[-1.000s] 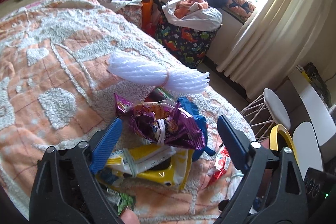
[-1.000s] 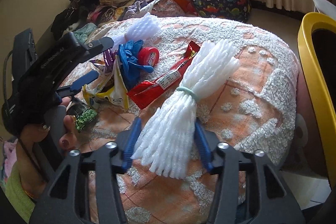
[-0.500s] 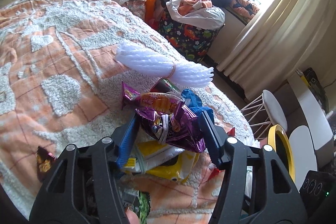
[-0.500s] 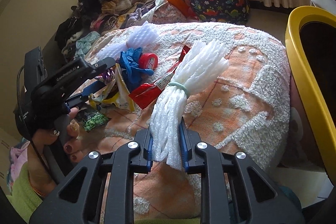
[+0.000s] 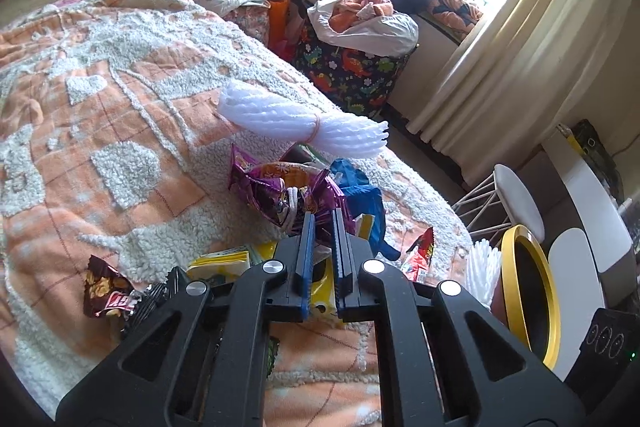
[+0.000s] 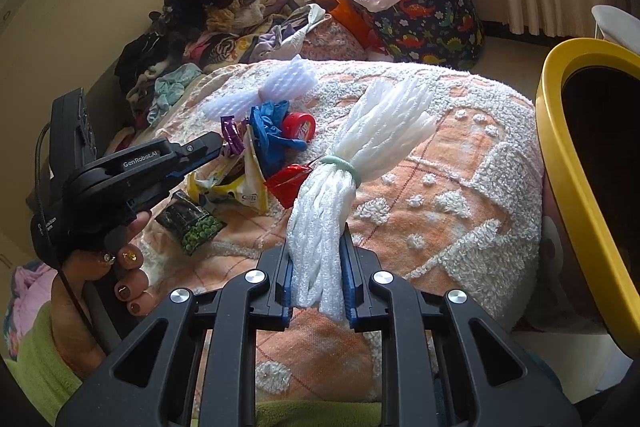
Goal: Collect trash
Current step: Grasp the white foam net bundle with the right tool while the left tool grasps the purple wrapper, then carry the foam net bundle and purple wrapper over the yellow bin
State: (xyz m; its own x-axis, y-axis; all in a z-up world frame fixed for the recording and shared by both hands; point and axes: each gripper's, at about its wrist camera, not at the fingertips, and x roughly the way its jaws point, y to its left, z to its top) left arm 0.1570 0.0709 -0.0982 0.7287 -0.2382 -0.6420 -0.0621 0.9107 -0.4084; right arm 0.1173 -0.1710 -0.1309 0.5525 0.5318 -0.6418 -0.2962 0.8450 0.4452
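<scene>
My left gripper is shut on a crumpled purple snack wrapper above a heap of trash on the bed; the gripper also shows in the right wrist view. My right gripper is shut on a white foam-net bundle tied with a pale green band, held up off the bedspread. A second white foam-net bundle lies on the bed beyond the heap. A yellow-rimmed bin stands at the bed's right side, and it also shows in the left wrist view.
The heap holds a blue glove, a red lid, a red wrapper, a yellow bag and a green pea packet. A brown wrapper lies apart. A dinosaur-print hamper and clothes piles stand behind the bed.
My left gripper closed on the purple wrapper and lifted it slightly. My right gripper closed on the white foam-net bundle and raised it off the bedspread.
</scene>
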